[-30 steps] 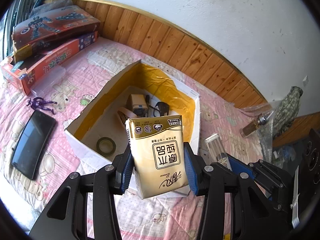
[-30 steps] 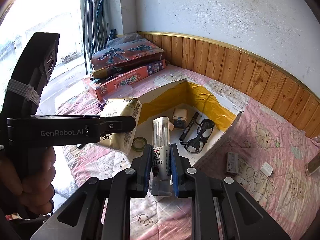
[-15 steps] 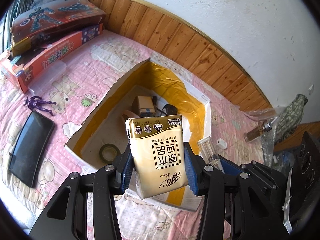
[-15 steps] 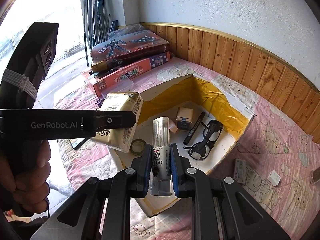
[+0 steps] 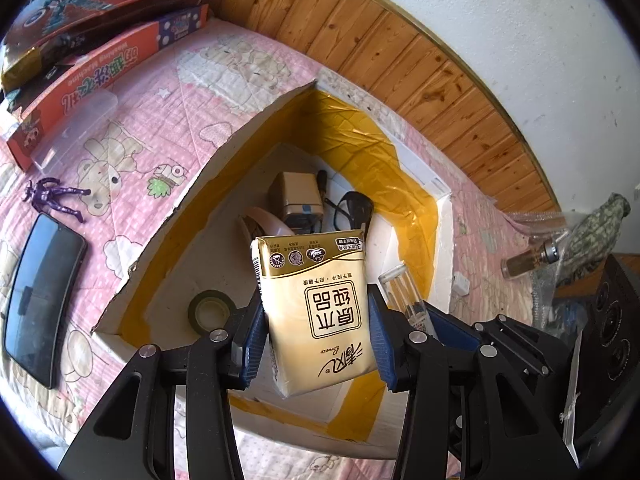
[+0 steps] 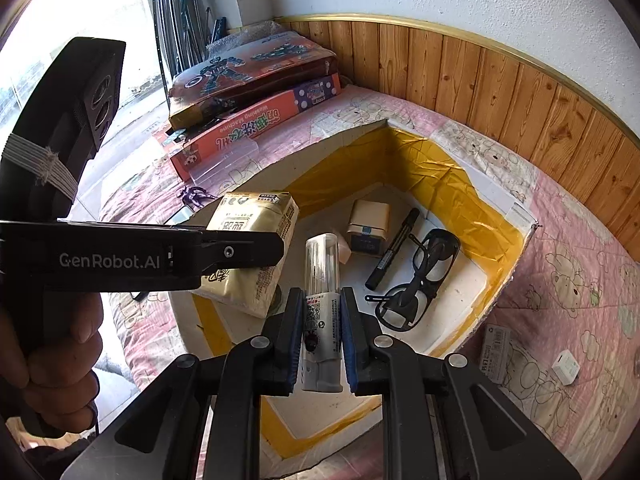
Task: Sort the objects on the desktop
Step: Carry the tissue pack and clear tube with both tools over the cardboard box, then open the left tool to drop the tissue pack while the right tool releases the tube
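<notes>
Left gripper (image 5: 316, 334) is clamped on a gold tissue pack (image 5: 314, 312), which is held above the near end of the white cardboard box lined with yellow tape (image 5: 404, 196). Beside it, the right gripper (image 6: 320, 334) is closed tight on a clear-capped white tube (image 6: 322, 300), likewise held over that box.

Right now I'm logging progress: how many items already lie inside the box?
5: tape roll near the front wall, small tan box at the back, black marker beside it, glasses on the right, a pale pink item, partly hidden. More may be hidden.
</notes>
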{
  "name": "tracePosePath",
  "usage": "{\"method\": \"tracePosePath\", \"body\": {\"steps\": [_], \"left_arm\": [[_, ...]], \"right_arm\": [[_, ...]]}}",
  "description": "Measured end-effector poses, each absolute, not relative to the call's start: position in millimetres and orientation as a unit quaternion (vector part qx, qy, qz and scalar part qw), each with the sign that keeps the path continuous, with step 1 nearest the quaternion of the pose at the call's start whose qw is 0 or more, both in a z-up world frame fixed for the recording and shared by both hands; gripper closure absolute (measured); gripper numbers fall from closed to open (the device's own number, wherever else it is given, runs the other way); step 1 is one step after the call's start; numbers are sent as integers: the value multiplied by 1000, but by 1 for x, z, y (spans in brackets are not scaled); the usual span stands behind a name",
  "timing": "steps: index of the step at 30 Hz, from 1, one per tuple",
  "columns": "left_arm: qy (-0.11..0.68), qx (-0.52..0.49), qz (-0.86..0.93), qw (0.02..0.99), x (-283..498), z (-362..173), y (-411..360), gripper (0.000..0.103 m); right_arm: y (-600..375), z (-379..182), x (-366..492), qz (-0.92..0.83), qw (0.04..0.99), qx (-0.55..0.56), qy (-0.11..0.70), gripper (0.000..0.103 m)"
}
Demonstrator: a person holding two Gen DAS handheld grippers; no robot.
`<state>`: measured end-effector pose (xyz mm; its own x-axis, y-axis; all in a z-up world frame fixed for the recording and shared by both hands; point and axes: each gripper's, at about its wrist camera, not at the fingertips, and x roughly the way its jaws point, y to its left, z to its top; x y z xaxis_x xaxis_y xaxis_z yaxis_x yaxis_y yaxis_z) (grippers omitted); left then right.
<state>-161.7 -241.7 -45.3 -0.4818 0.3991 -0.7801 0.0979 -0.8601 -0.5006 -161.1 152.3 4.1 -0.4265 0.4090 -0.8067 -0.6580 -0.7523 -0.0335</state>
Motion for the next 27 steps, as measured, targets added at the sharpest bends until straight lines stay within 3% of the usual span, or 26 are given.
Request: {"method": "tracePosePath", "body": {"steps": [27], "left_arm": [[-120, -603, 784, 90, -201, -92, -208, 55]], "right_arm": [[198, -61, -185, 771, 265, -565, 127, 84]]}}
